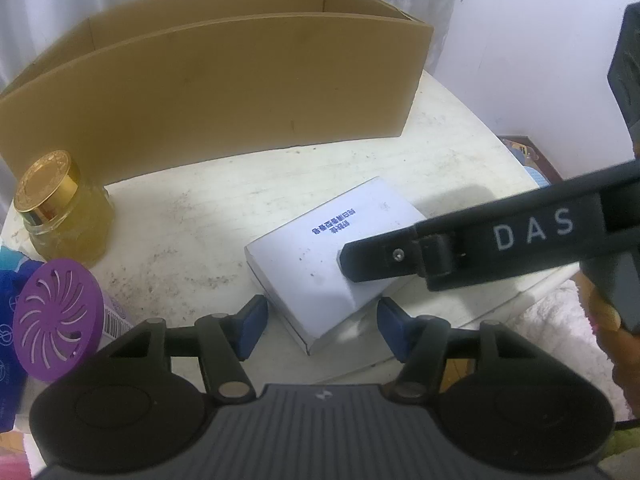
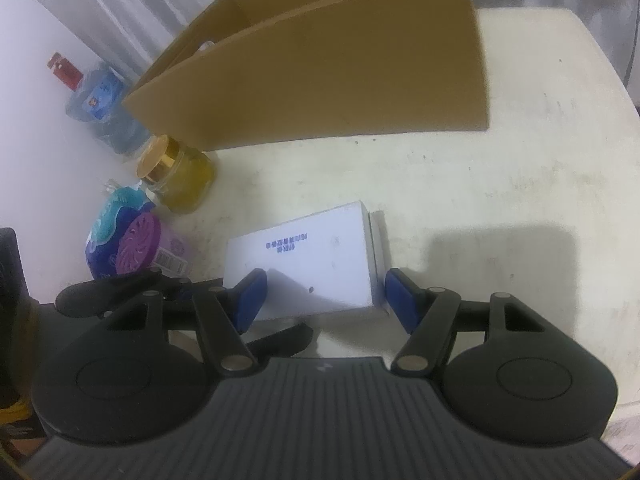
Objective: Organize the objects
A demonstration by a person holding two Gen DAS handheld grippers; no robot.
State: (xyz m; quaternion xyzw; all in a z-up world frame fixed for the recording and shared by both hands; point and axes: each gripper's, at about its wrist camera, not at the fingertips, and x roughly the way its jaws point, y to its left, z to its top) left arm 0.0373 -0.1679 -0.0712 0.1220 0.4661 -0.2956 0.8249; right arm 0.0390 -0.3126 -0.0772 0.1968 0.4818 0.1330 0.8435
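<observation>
White capital letters "DAS" are showing on the black arm of the right gripper where it is crossing the left wrist view. The flat white rectangular cardboard box is carrying two short lines of blue print on its top face; the characters are standing upside down to the left camera and are too small and blurred to be read in either view. A barcode label is showing on the side of the pale canister with the purple slotted round lid, but its digits are not coming through legibly.
</observation>
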